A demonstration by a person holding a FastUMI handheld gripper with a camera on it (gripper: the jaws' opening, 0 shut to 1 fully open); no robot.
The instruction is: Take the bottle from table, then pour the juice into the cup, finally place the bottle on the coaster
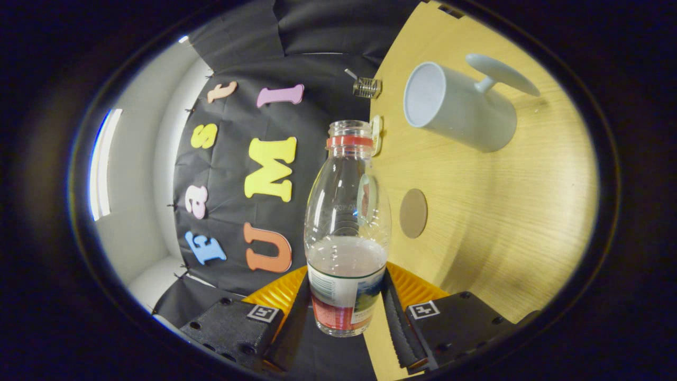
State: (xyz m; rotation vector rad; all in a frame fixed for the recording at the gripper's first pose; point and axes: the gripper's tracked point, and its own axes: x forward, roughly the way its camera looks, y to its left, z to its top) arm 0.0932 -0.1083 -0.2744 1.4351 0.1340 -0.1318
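the gripper (pixel 346 304) has both fingers closed on the uncapped, tilted bottle (pixel 346 227), held off the table (pixel 476 222) short of the cup (pixel 457 106), so juice could spill early.

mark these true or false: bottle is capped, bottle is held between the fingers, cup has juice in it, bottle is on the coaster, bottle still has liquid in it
1. The bottle is capped. False: its mouth is open, with just a red ring around the neck.
2. The bottle is held between the fingers of the gripper. True: both press on its lower part.
3. The cup has juice in it. False: the part of its inside that shows looks empty.
4. The bottle is on the coaster. False: the coaster lies bare on the table, apart from the bottle.
5. The bottle has liquid in it. True: pale liquid fills its lower part.
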